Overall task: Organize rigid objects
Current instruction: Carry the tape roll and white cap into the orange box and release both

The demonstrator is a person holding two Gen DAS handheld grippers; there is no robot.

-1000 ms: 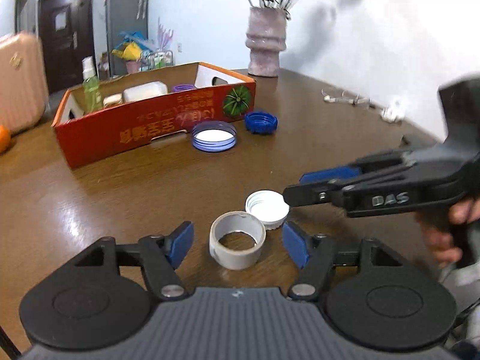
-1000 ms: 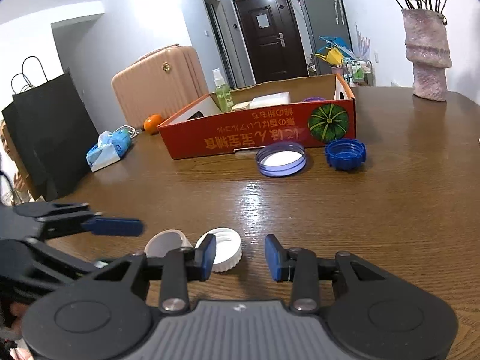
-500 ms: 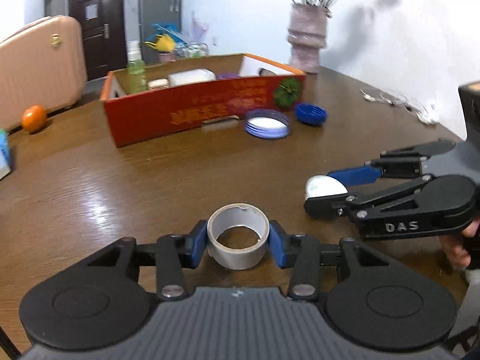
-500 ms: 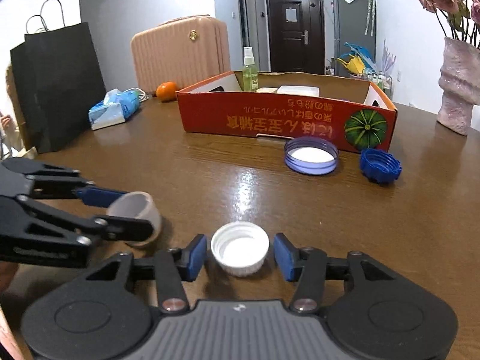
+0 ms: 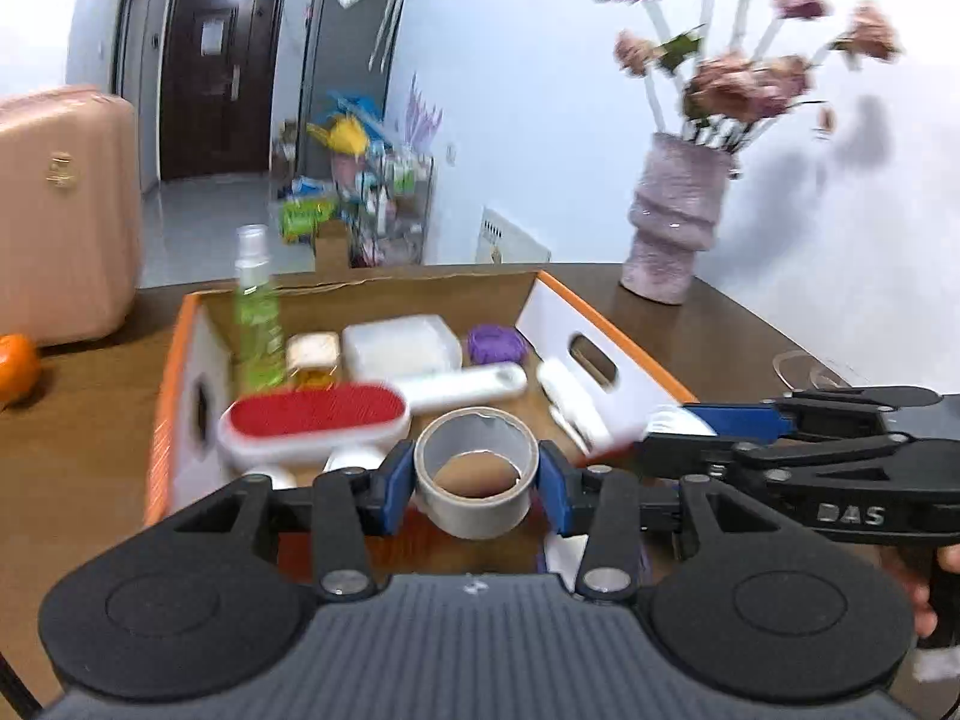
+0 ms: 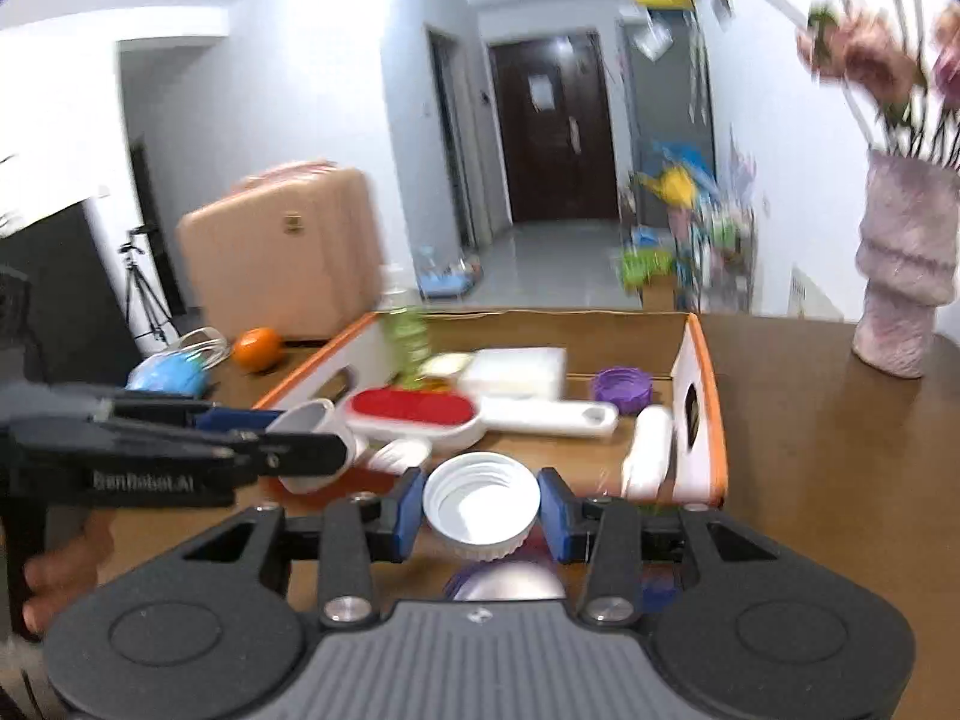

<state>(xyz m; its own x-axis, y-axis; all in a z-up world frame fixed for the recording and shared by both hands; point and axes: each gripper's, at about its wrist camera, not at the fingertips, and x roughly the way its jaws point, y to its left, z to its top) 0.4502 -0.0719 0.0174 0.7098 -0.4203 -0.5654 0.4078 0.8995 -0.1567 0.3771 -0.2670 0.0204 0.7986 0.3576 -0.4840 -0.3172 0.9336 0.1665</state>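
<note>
My left gripper (image 5: 477, 483) is shut on a grey tape roll (image 5: 477, 471) and holds it in the air over the near edge of the orange cardboard box (image 5: 606, 348). My right gripper (image 6: 480, 507) is shut on a white jar lid (image 6: 482, 505), also lifted over the box's (image 6: 708, 384) near edge. Each gripper shows in the other's view, the right one (image 5: 678, 426) at right and the left one (image 6: 300, 438) at left. The box holds a red and white brush (image 5: 315, 420), a white container (image 5: 399, 345), a purple cap (image 5: 498, 343) and a green spray bottle (image 5: 258, 312).
A pink vase (image 5: 675, 222) with flowers stands on the brown table (image 5: 720, 324) right of the box. An orange (image 5: 15, 366) lies at the table's left. A lilac lid (image 6: 510, 582) lies on the table under my right gripper. A pink suitcase (image 6: 282, 258) stands behind.
Both grippers have lifted off the table with the tape roll and the white lid and moved forward to the box, which now fills the middle of both views.
</note>
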